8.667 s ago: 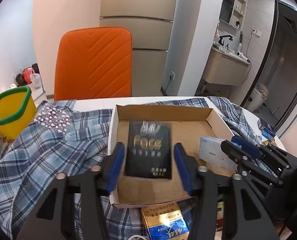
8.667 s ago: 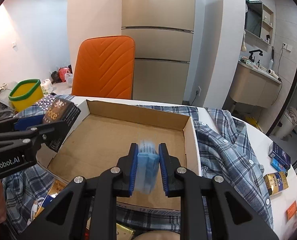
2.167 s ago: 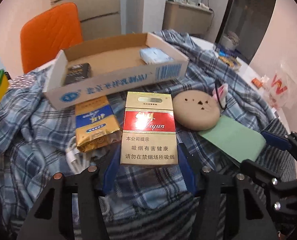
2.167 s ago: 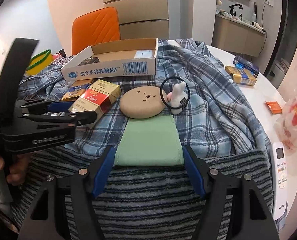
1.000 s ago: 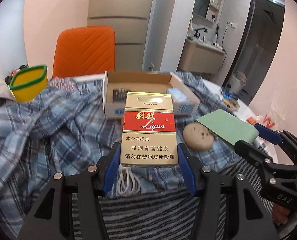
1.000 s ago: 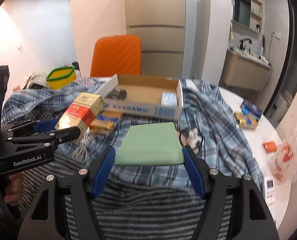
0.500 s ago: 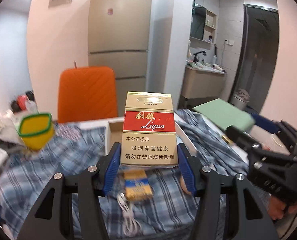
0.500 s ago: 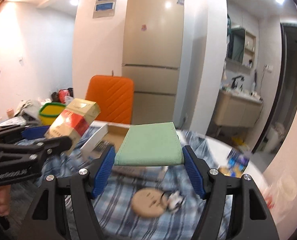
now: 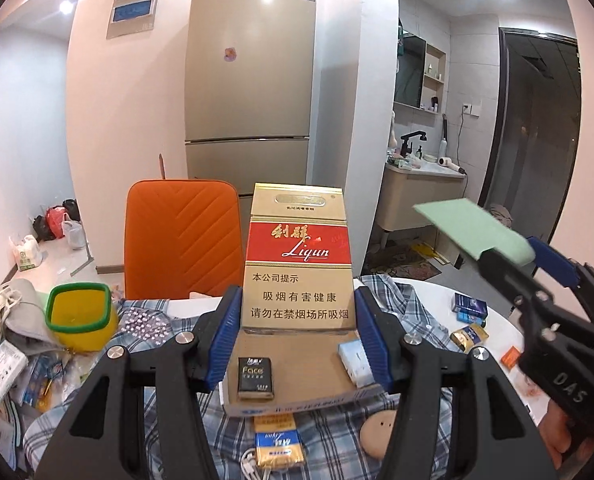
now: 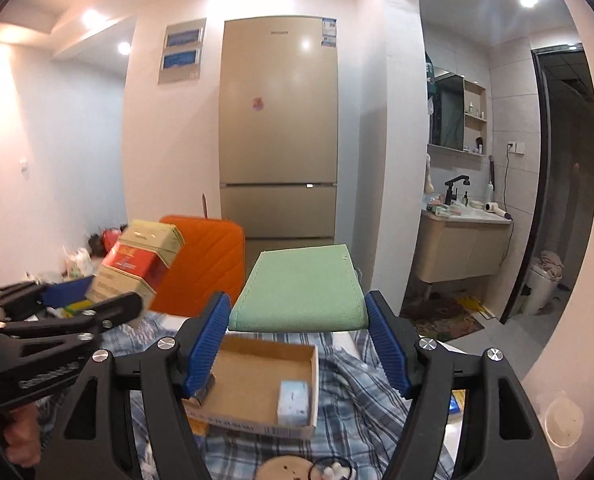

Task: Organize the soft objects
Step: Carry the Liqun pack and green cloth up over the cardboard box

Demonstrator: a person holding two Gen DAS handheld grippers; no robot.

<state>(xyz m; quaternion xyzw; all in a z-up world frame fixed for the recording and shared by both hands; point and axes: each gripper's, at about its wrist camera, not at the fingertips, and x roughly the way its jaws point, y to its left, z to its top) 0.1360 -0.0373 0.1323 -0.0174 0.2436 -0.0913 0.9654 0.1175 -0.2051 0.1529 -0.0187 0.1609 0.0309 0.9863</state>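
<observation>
Above cardboard box, left hand-held gripper clamps cig pack, right hand-held gripper clamps green pad

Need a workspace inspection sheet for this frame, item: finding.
Surface: white table under a plaid shirt.
Job's things: cardboard box holds a black pack and a pale blue pack.
Clutter: yellow tub, round tan pad, small packs.
Grippers: left gripper shut on red-gold carton; right gripper shut on green pouch; both held above the table.
Cables: white cable at the near edge.
Surroundings: orange chair, fridge, washbasin.
</observation>
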